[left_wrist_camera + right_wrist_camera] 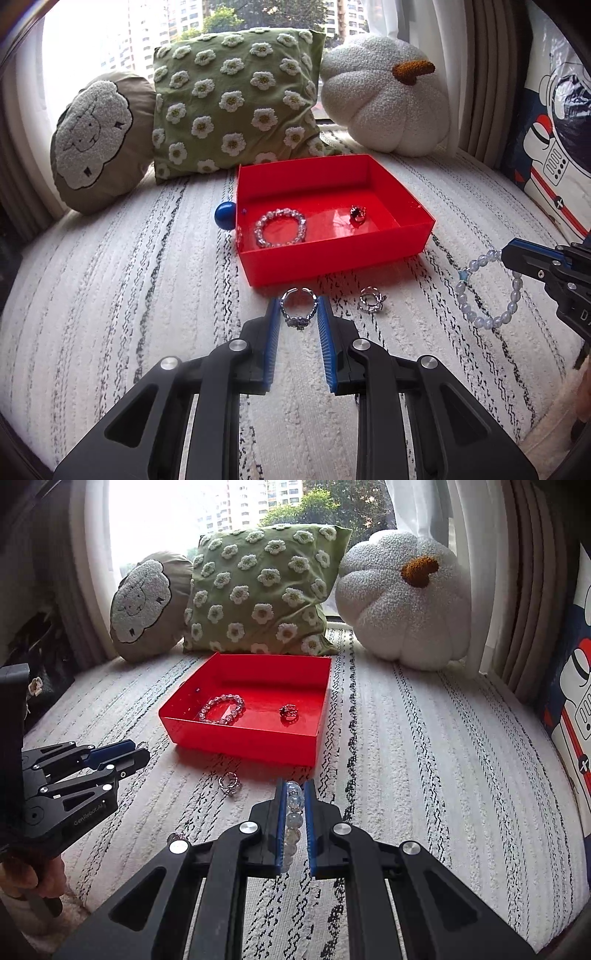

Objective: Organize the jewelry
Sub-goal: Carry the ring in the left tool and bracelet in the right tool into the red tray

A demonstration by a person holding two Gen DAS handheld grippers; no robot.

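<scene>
On the striped white cushion, before the red tray [332, 264] | left gripper [298, 314] pinches a silver ring [298, 312], band toward tray, stone end nearest camera | right gripper [295, 794] clamps pale blue bead bracelet [487, 291], loop hanging edge-on between pads, lower part hidden | second ring [372, 300] lies just beside | tray holds clear bracelet [280, 228], dark-stoned ring [357, 214].

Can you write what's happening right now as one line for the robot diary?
left gripper: around silver ring | right gripper: shut on blue bead bracelet | red tray: clear bracelet, red-stone ring | rug: second ring
</scene>
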